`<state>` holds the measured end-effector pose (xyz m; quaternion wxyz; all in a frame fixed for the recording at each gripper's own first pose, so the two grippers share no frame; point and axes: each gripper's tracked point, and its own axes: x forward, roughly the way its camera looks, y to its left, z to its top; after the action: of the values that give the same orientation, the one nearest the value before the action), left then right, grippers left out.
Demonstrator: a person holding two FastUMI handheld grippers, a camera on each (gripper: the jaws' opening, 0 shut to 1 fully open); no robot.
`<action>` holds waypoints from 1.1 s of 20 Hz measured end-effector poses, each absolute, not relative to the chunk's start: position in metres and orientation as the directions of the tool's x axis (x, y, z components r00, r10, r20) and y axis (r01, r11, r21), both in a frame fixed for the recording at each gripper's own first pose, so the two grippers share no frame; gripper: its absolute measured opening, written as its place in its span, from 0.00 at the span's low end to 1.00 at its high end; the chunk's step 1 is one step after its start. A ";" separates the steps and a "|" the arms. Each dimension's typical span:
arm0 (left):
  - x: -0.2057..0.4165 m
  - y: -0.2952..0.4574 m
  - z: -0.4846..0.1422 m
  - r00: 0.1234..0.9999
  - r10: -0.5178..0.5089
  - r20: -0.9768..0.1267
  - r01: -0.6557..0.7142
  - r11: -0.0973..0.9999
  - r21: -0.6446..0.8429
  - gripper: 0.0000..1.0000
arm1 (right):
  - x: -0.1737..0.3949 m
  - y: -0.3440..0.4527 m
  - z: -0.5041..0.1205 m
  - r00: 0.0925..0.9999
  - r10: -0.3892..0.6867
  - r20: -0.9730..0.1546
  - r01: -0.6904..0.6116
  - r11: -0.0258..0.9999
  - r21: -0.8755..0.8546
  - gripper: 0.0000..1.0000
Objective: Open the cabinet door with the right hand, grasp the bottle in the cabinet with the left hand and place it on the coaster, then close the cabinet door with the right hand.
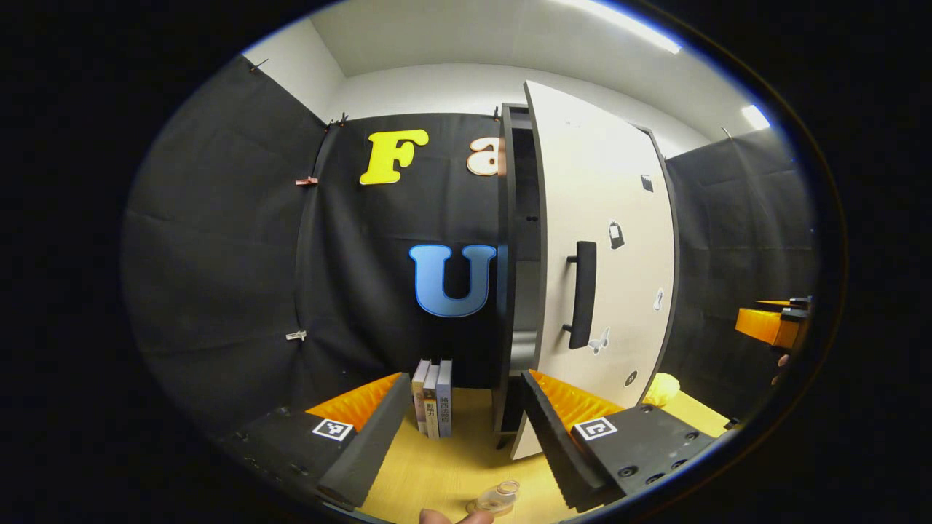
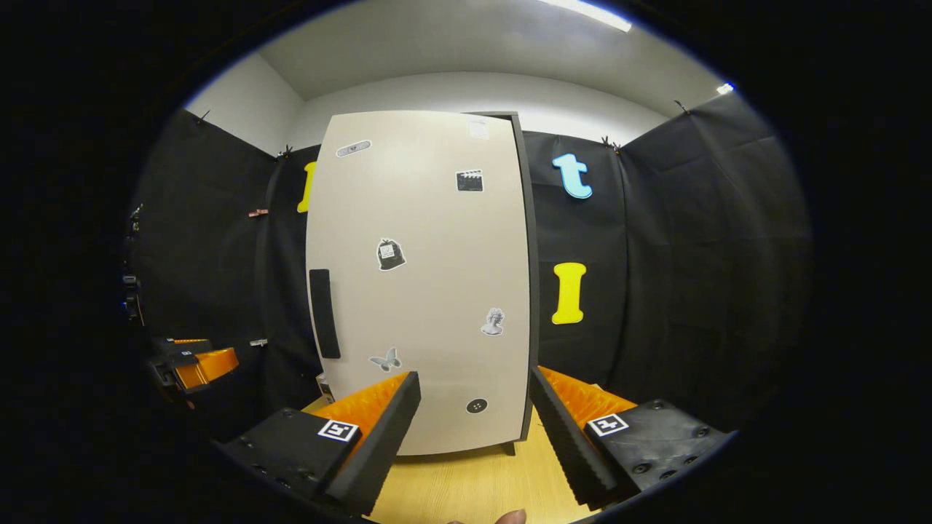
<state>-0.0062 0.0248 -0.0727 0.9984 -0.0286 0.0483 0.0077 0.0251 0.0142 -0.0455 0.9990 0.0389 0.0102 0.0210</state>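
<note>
The tall cabinet point(image 1: 520, 218) stands at the back of the wooden table point(image 1: 466, 455). Its beige door point(image 1: 611, 189) hangs ajar and a dark gap shows the inside. A black handle point(image 1: 582, 292) runs down the door. My left gripper point(image 1: 464, 380) is open, with nothing between its fingers, a short way in front of the gap. A clear bottle point(image 1: 499, 497) stands on the table just under it, beside a fingertip; what it rests on is hidden. My right gripper point(image 2: 475, 375) is open facing the door point(image 2: 422, 276), to the right of the handle point(image 2: 324, 313).
Three upright books point(image 1: 433, 399) stand left of the cabinet. A yellow object point(image 1: 661, 389) lies on the table to the cabinet's right. The other gripper point(image 1: 775, 324) and a hand show at the far right of the left gripper view. Black cloth walls close the booth.
</note>
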 end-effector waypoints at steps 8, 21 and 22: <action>-0.005 0.026 -0.070 0.996 0.020 -0.092 -0.023 0.999 -0.035 0.95 | 0.026 0.015 -0.048 0.999 0.034 -0.017 -0.033 0.998 0.057 0.98; -0.005 0.021 -0.076 0.994 0.031 -0.106 -0.029 0.999 0.015 0.95 | 0.038 0.013 -0.046 0.999 0.033 -0.016 -0.032 0.998 0.057 0.98; -0.007 0.020 -0.076 0.994 0.031 -0.104 -0.030 0.999 0.013 0.95 | 0.040 0.016 -0.046 0.999 0.039 -0.019 -0.037 0.997 0.066 0.98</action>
<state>-0.0068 0.0202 -0.0763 0.9985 0.0058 0.0524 0.0153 0.0397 0.0156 -0.0462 0.9992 0.0327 0.0101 0.0190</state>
